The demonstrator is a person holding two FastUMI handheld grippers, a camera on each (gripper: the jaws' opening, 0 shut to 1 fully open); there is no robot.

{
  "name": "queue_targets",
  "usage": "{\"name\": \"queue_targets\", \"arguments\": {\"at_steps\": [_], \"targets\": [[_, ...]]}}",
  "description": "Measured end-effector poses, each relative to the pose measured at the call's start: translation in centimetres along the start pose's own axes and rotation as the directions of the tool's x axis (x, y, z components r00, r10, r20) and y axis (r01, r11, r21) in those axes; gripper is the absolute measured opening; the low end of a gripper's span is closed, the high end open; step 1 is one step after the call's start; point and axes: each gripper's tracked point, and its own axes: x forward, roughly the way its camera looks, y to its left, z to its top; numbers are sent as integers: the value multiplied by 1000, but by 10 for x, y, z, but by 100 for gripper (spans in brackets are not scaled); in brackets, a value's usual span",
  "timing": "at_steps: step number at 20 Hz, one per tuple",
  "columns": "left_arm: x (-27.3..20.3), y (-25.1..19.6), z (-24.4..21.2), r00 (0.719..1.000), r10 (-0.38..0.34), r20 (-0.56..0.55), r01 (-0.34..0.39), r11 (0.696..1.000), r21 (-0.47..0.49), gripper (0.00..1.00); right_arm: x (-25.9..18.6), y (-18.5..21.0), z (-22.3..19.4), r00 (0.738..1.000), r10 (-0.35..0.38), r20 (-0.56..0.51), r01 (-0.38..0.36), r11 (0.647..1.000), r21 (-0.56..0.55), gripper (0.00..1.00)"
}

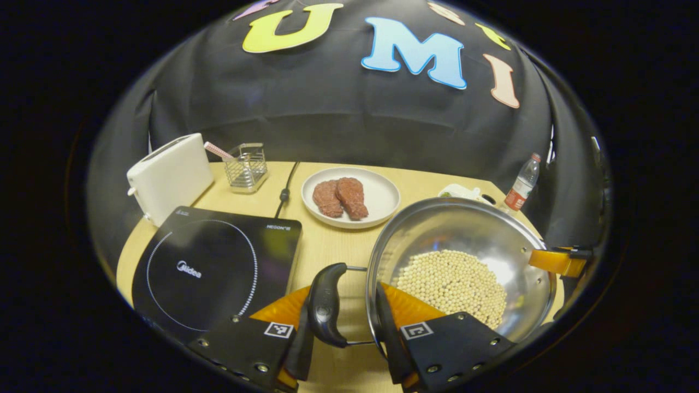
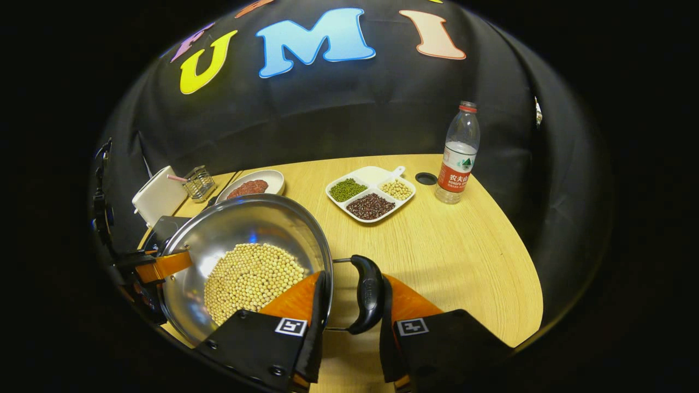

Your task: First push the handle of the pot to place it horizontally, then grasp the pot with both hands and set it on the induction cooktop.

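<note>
Both side handles lie level, the left gripper (image 1: pixel 344 319) and right gripper (image 2: pixel 349 305) each pinching handle and rim of the bean-filled pot (image 1: pixel 464 256), which has yet to reach the induction cooktop (image 1: pixel 218 267).

Steel pot (image 1: pixel 464 245) of pale beans, 2 black side handles, sits right of the black induction cooktop (image 1: pixel 213 267).

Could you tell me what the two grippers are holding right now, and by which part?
Both hold the pot of beans. The left gripper clamps one side handle against the rim; the right gripper clamps the opposite handle.
</note>
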Motion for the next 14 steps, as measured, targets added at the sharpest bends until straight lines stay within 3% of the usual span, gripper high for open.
{"name": "queue_targets", "arguments": {"at_steps": [8,9,14], "targets": [[-33,49,23,999,-27,41,27,1000,-1,59,-31,51,14,998,-20,52,20,1000,14,42],[-36,56,25,998,-31,46,31,1000,7,56,-35,58,15,998,-23,58,22,1000,18,45],[-50,90,38,997,-48,68,47,999,15,56,-45,92,19,996,-31,81,29,999,26,42]]}}
